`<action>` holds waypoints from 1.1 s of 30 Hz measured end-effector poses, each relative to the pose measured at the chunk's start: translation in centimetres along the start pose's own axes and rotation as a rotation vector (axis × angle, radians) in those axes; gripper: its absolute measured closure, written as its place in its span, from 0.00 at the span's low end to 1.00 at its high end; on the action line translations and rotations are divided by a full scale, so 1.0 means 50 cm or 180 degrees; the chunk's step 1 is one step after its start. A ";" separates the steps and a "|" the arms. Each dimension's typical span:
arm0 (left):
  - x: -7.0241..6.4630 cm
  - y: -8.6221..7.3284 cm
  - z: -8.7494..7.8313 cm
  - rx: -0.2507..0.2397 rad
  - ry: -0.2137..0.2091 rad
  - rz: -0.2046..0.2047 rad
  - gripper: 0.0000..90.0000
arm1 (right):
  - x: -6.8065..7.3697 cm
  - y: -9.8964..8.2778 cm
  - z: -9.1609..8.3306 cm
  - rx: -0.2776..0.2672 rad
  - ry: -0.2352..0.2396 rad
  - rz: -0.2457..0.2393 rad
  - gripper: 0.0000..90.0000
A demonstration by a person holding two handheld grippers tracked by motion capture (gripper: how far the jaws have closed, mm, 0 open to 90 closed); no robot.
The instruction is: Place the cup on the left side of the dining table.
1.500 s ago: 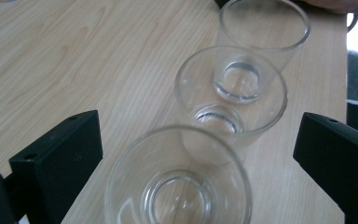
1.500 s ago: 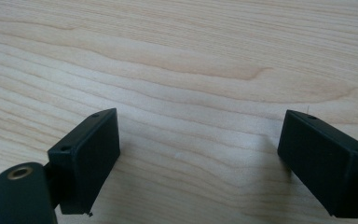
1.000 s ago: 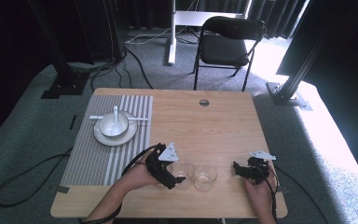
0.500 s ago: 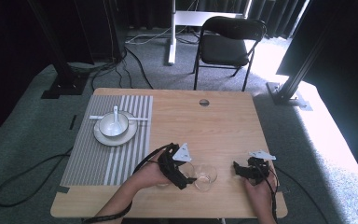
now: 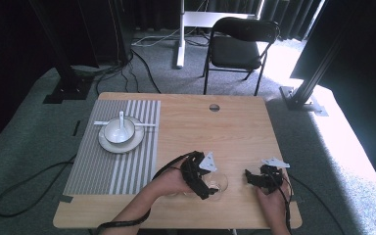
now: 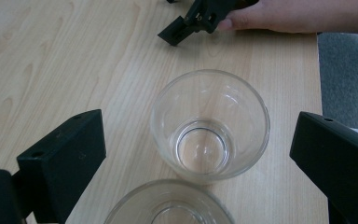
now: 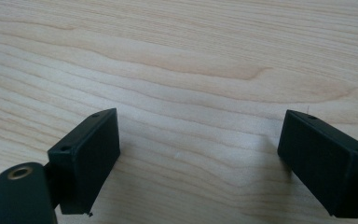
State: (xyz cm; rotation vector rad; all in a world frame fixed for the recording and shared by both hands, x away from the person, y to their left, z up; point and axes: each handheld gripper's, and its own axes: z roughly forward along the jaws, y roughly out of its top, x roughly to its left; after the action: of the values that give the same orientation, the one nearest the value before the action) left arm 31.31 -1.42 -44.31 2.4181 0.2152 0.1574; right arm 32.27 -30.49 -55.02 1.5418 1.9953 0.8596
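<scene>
Near the tabletop's (image 5: 235, 127) front edge, the left gripper (image 6: 200, 154) had just been narrowing its spread jaws around a clear glass (image 6: 209, 126), untouched, and could knock its close neighbour (image 6: 168, 205); the right gripper (image 7: 200, 158) stood open-jawed, empty.

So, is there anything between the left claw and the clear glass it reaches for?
Nothing visible. The glass stands upright between the left claw's open jaws, which have just been closing, pads apart from it. A second glass stands nearer the camera.
</scene>
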 end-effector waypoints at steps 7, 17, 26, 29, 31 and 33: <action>-0.002 0.010 0.020 0.0127 -0.0035 0.0011 0.04 | 0.000 0.000 0.000 0.0000 0.0000 0.0000 0.14; -0.012 0.025 0.050 0.0338 -0.0049 0.0095 0.04 | 0.000 0.000 0.000 0.0000 0.0000 0.0000 0.14; -0.017 0.019 0.082 0.0610 0.0057 0.0190 0.06 | 0.000 0.000 0.000 0.0000 0.0000 0.0000 0.14; -0.021 0.022 0.090 0.0674 0.0085 0.0204 0.08 | 0.000 0.000 0.000 0.0000 0.0000 0.0000 0.14; -0.022 0.024 0.093 0.0742 0.0137 0.0218 0.09 | 0.000 0.000 0.000 0.0000 0.0000 0.0000 0.14; -0.022 0.026 0.092 0.0719 0.0087 0.0208 0.13 | 0.000 0.000 0.000 0.0000 0.0000 0.0000 0.14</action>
State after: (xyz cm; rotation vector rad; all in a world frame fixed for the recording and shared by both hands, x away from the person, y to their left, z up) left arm 31.18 -5.52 -46.95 2.6504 0.1743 0.2054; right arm 32.26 -30.49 -55.02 1.5419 1.9953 0.8595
